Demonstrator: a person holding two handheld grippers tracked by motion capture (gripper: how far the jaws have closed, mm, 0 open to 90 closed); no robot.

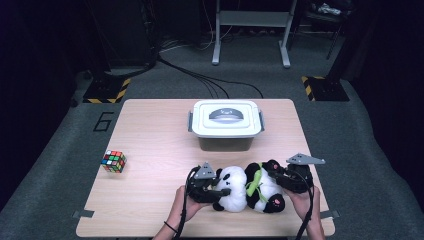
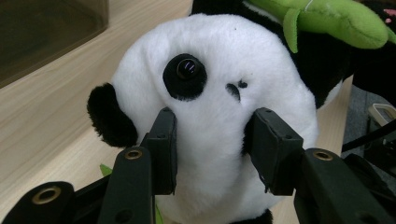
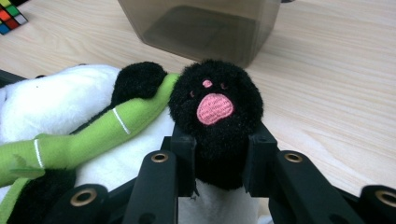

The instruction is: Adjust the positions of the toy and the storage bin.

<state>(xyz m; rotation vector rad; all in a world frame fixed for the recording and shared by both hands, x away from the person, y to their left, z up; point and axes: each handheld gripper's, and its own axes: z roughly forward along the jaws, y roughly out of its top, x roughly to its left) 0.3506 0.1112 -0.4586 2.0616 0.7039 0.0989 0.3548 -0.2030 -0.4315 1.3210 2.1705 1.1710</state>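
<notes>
A black-and-white plush panda (image 1: 239, 192) lies on its side near the table's front edge, with a green plush bamboo stalk (image 3: 93, 135) across its chest. My left gripper (image 1: 225, 191) comes in from the left. In the left gripper view the left gripper (image 2: 212, 140) is shut on the panda's white head (image 2: 210, 93), its pads pressing into the cheeks below one eye. My right gripper (image 1: 272, 172) comes in from the right. In the right gripper view the right gripper (image 3: 219, 158) is shut on a black paw with a pink sole (image 3: 215, 107).
A grey bin with a white latched lid (image 1: 226, 120) stands just behind the panda at mid-table; its smoky wall (image 3: 201, 28) is close to the paw. A colour cube (image 1: 114, 161) sits at the left. The wooden table (image 1: 150, 130) has bare room on the left.
</notes>
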